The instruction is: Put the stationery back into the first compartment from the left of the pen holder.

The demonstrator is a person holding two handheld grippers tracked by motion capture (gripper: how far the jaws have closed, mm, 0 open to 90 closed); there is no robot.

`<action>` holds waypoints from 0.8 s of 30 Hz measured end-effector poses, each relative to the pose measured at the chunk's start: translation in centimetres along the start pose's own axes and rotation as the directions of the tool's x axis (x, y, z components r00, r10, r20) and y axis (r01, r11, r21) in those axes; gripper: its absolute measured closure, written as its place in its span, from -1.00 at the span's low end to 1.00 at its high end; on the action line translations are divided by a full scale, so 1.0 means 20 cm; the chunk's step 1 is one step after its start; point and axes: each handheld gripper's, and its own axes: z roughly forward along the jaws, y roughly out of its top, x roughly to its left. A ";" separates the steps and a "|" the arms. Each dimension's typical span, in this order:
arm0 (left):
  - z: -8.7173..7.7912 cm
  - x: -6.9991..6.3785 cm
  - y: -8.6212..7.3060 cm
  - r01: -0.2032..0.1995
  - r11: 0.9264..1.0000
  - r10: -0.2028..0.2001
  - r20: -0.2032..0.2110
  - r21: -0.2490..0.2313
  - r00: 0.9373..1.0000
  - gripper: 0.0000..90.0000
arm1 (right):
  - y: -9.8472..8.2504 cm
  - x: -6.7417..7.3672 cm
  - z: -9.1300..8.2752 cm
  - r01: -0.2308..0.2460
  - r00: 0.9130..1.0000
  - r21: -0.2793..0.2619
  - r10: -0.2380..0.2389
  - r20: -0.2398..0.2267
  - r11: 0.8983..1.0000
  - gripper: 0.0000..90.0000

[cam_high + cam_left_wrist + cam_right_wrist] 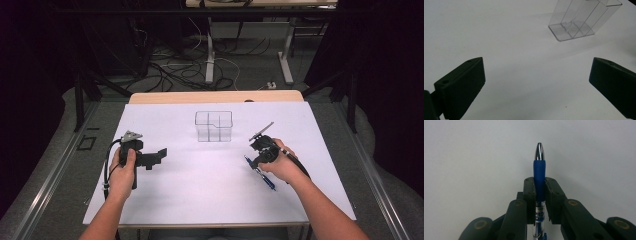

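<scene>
High view: saw a white table top [210, 190] with wide bare surface around both hands. Left gripper [159, 155] held over the left part, well away from the left edge and the near edge, jaws pointing toward the middle. Right gripper [251, 161] held over the right part, with a blue pen [262, 176] between its jaws; pen slanted, one end pointing back toward the person. Clear organizer [214, 126] stood upright near the far middle, between the two grippers but well apart from both, with free room on all sides. Far wooden edge [215, 96] of the table just behind it. Nothing seen inside its compartments.

Left gripper view: jaws stood wide apart, nothing between them, only bare white table below. Clear organizer [584, 20] seen ahead and to the upper right, well apart from the jaws; inner walls dividing it into compartments, all looking empty.

Right gripper view: right gripper [539, 187] clamped tight on the blue pen [539, 176], pads pressing the blue rubber sleeve from both sides. Silver tip stuck out past the jaws, clear barrel ran back between the linkages. Plain white surface ahead, open in every direction.
</scene>
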 end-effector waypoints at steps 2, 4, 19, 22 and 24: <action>0.00 0.00 0.00 -0.003 1.000 0.003 -0.001 0.003 1.000 -0.99 | 0.00 -0.01 -0.01 -0.003 1.000 -0.022 0.003 0.000 1.000 0.77; 0.00 0.00 0.00 -0.002 1.000 0.002 0.000 0.002 1.000 -0.99 | 0.01 -0.02 -0.01 -0.030 1.000 -0.039 0.030 0.006 0.999 0.77; 0.00 0.01 0.00 0.008 1.000 -0.008 0.000 -0.001 1.000 -0.99 | 0.11 -0.07 -0.03 -0.164 0.986 -0.206 0.151 -0.075 0.965 0.77; 0.00 0.01 0.00 0.010 1.000 -0.010 -0.001 0.000 1.000 -0.99 | 0.13 -0.07 -0.05 -0.175 0.984 -0.191 0.164 -0.075 0.966 0.77; 0.00 0.01 0.00 0.009 1.000 -0.009 -0.002 0.001 1.000 -0.99 | 0.15 -0.07 -0.06 -0.198 0.979 -0.220 0.180 -0.097 0.955 0.77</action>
